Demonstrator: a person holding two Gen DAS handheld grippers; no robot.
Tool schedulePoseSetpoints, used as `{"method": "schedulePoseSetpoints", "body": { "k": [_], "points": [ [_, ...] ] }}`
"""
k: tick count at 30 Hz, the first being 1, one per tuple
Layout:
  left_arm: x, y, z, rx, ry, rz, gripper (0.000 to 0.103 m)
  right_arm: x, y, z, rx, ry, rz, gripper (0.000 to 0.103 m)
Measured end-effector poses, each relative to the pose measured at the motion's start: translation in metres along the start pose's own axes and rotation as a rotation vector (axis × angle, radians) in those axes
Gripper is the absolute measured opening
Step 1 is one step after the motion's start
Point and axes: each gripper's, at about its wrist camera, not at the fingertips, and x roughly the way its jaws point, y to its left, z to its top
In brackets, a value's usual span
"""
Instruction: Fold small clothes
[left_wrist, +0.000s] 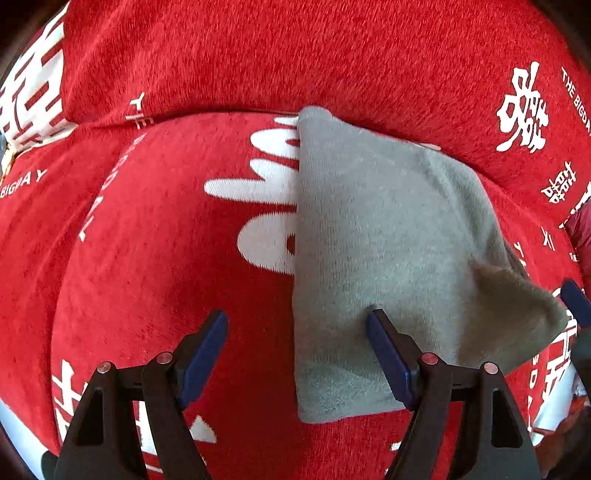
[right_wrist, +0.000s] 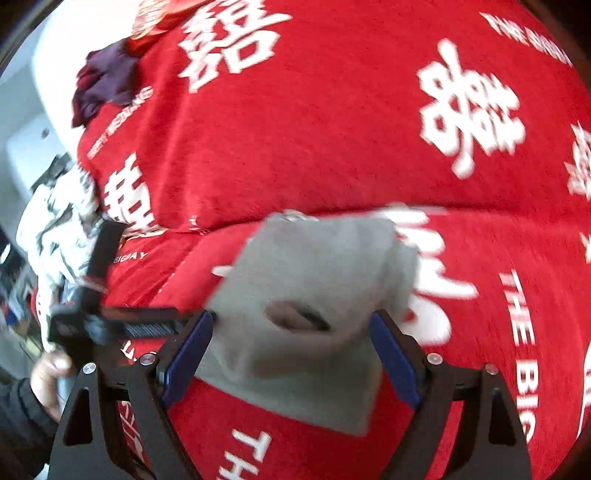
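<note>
Left gripper (left_wrist: 295, 354) spread wide, nothing pinched; its right finger sits over the folded grey garment (left_wrist: 388, 258), which lies on the red blanket (left_wrist: 147, 258). Right gripper (right_wrist: 291, 354) also spread, grey garment between fingers, not pressed. Only right view shows a dark purple cloth (right_wrist: 107, 79) at blanket's far-left edge & a hand (right_wrist: 48, 380). Blanket left of garment bare.

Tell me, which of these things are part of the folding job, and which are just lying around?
Part of the job:
- small grey knitted garment, folded, lying on the blanket
- left claw, open
- right claw, open

Just lying about:
- red fleece blanket with white lettering, the surface underneath
- crumpled dark purple cloth
- white patterned fabric heap
</note>
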Motion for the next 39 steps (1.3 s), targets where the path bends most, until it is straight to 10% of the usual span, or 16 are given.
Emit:
{"method": "schedulePoseSetpoints", "body": {
  "k": [6, 12, 18, 23, 28, 39],
  "points": [
    [-0.015, -0.005, -0.02, 0.123, -0.029, 0.018, 0.079, 0.05, -0.034, -0.052, 0.093, 0.362, -0.012, 0.065],
    [-0.017, -0.027, -0.065, 0.355, -0.065, 0.101, 0.079, 0.002, -0.044, -0.04, 0.117, 0.222, -0.028, 0.065],
    [0.004, -0.026, -0.057, 0.301, -0.054, 0.081, 0.079, 0.042, -0.036, -0.024, 0.159, 0.28, 0.051, 0.071],
    [0.009, -0.008, -0.04, 0.191, -0.045, 0.01, 0.079, 0.054, -0.045, -0.035, 0.242, 0.298, 0.097, 0.009],
    [0.0, 0.009, -0.048, 0.102, -0.056, -0.06, 0.056, 0.011, -0.044, -0.025, 0.179, 0.182, 0.112, 0.006],
    [-0.025, 0.02, -0.062, 0.09, -0.049, -0.079, 0.056, 0.026, -0.064, -0.063, 0.239, 0.273, 0.077, 0.007]
  ]
}}
